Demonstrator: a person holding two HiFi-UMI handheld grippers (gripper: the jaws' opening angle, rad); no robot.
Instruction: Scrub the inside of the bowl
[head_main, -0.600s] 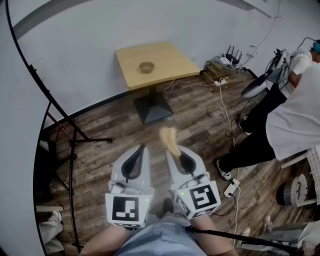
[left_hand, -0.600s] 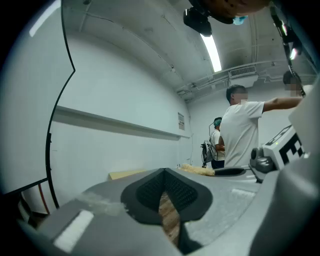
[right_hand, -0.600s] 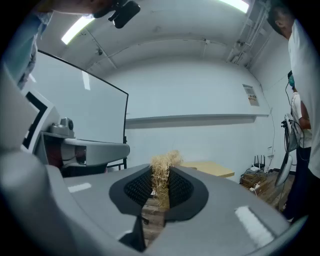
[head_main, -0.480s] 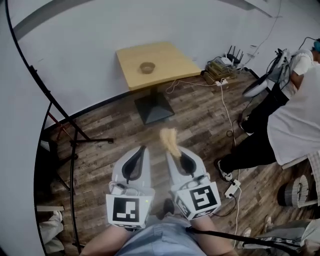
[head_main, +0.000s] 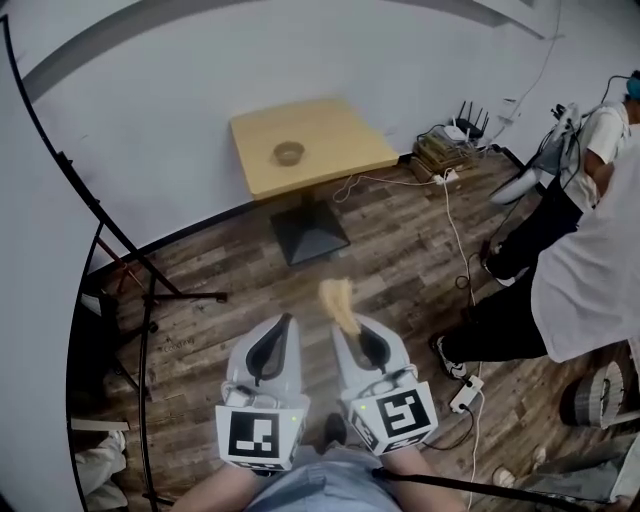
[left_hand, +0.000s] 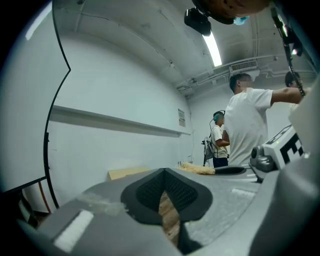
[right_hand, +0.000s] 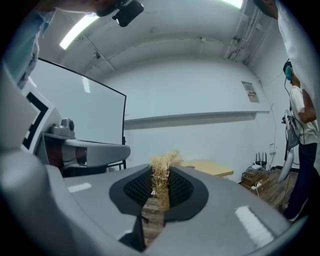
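- Since half a second ago, the table (head_main: 340, 130) and the bowl (head_main: 289, 153) are sitting a little lower in the head view, and both my grippers are sitting slightly lower too.
- At the far left, a black stand (head_main: 150, 292) is standing on the wooden floor (head_main: 400, 250) close to the white wall.
- I am holding my left gripper (head_main: 282, 324) low in front of me, pointing ahead. In its own view, the left gripper (left_hand: 164, 180) is keeping its jaws pressed together on nothing, and only floor is showing through the thin slit below the pads.
- I am holding my right gripper (head_main: 345, 318) just beside the left one, and its jaws are clamping a straw-coloured scrubber (head_main: 337, 296). In the right gripper view, the scrubber (right_hand: 162, 172) is sticking up and out past the tips of the right gripper (right_hand: 160, 186).
- Well ahead of both grippers, the bowl is sitting upright on the table, near the middle of the top and well apart from the scrubber. It is showing too small to tell anything about its inside.
- To the right of the table, a router (head_main: 468, 122) and loose cables (head_main: 450, 220) are lying on the floor by the wall.
- At the far right, a person (head_main: 590, 270) in a white shirt and dark trousers is standing.
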